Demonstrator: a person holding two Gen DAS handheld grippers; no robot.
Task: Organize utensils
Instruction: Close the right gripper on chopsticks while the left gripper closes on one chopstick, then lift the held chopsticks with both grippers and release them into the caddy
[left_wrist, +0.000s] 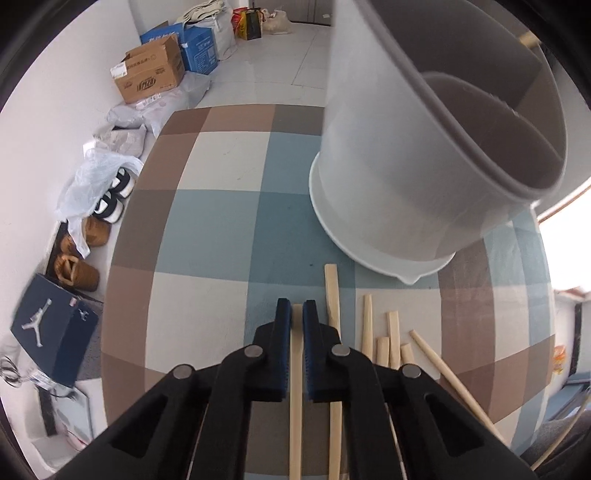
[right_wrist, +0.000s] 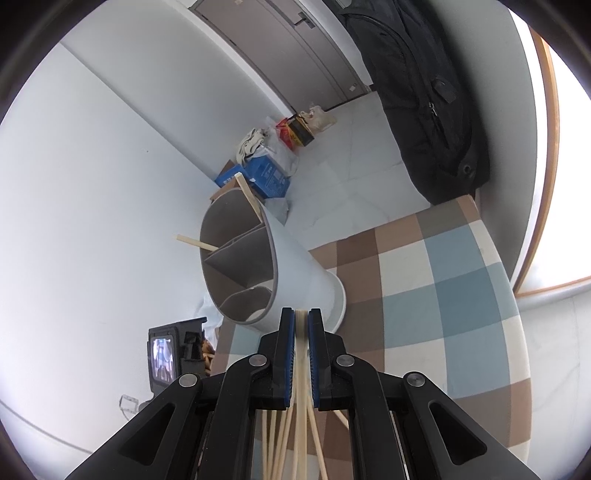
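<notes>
Bamboo chopsticks (left_wrist: 393, 339) lie loose on the checked bench (left_wrist: 221, 221), just in front of the grey divided utensil holder (left_wrist: 406, 177). Left tongs (left_wrist: 297, 314) clenched on one chopstick (left_wrist: 296, 406) near its end. Right tongs (right_wrist: 301, 325) clenched on a chopstick pair (right_wrist: 301, 354), tips just beside the holder's rim. Two chopsticks (right_wrist: 249, 197) already stand in the holder's far compartments.

Checked tablecloth (left_wrist: 221, 166) — grey utensil holder (left_wrist: 388, 184), loose chopsticks (left_wrist: 393, 336) lie on it.
</notes>
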